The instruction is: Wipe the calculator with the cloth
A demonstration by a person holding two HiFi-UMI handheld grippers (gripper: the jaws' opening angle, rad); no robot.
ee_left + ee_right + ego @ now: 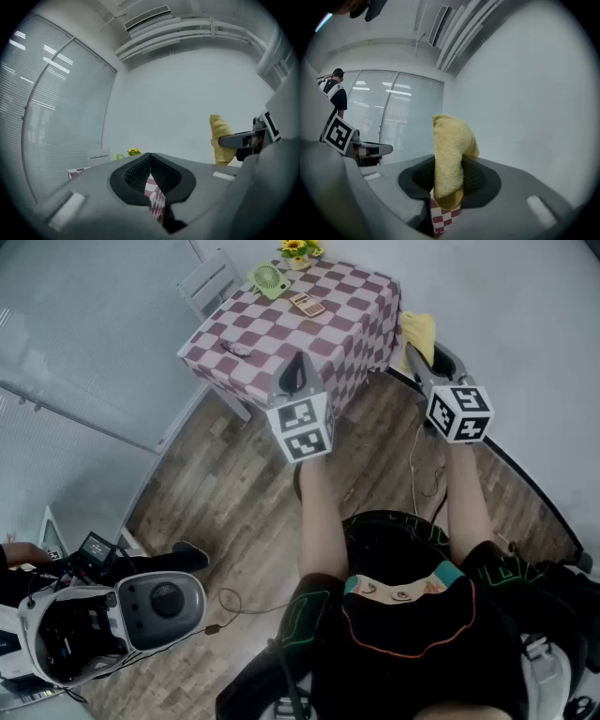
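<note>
right hand-held gripper clamping yellow cloth, hovering off counter corner | left hand-held gripper holding nothing, jaws meeting | calculator lying near counter's far edge, well apart from both; keys showing too small

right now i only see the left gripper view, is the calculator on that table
Observer: Yes, the head view shows the calculator lying on the checked table, near its far edge.
Operator: anything next to it
Observer: A green fan stands left of it, not touching.
Operator: cloth held ok
Observer: The right gripper view shows the right gripper shut on the yellow cloth, which sticks up past it.
</note>
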